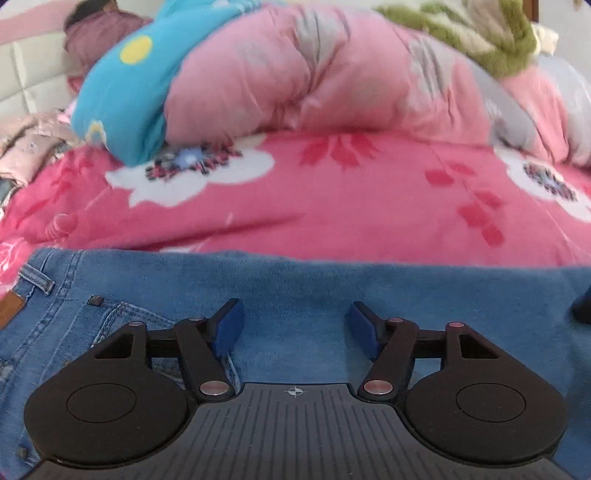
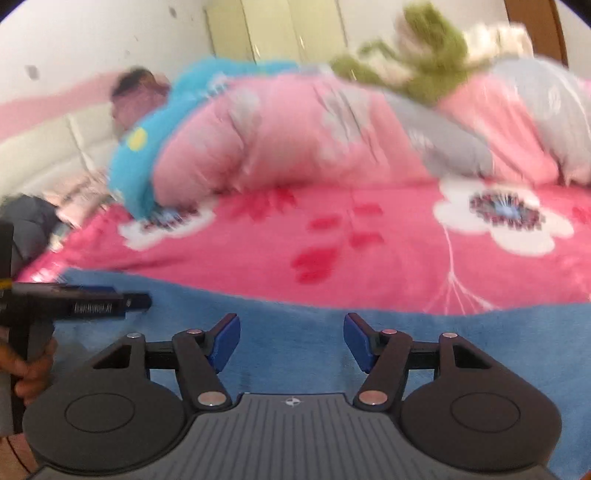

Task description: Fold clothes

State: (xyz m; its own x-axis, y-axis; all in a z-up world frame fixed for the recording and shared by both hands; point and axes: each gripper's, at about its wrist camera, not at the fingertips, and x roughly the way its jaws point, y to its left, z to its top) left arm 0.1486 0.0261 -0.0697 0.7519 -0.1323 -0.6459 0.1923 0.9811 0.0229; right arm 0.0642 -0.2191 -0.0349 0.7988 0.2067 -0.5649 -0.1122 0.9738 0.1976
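Note:
A pair of blue jeans (image 1: 295,288) lies flat on the bed's pink flowered blanket (image 1: 332,221), with its waistband, belt loop and pocket at the left. My left gripper (image 1: 295,328) hovers over the denim, jaws apart, with nothing between the blue pads. The right wrist view shows the same jeans (image 2: 288,332) under my right gripper (image 2: 291,341), which also stands open and empty. The left gripper's body (image 2: 74,302), held by a hand, shows at that view's left edge. This view is blurred.
A bulky pink and grey quilt (image 1: 314,81) is heaped across the back of the bed beside a turquoise cloth (image 1: 122,88) with a yellow dot. A green fuzzy item (image 1: 480,33) lies on top. A cream padded headboard (image 1: 29,81) stands at the left.

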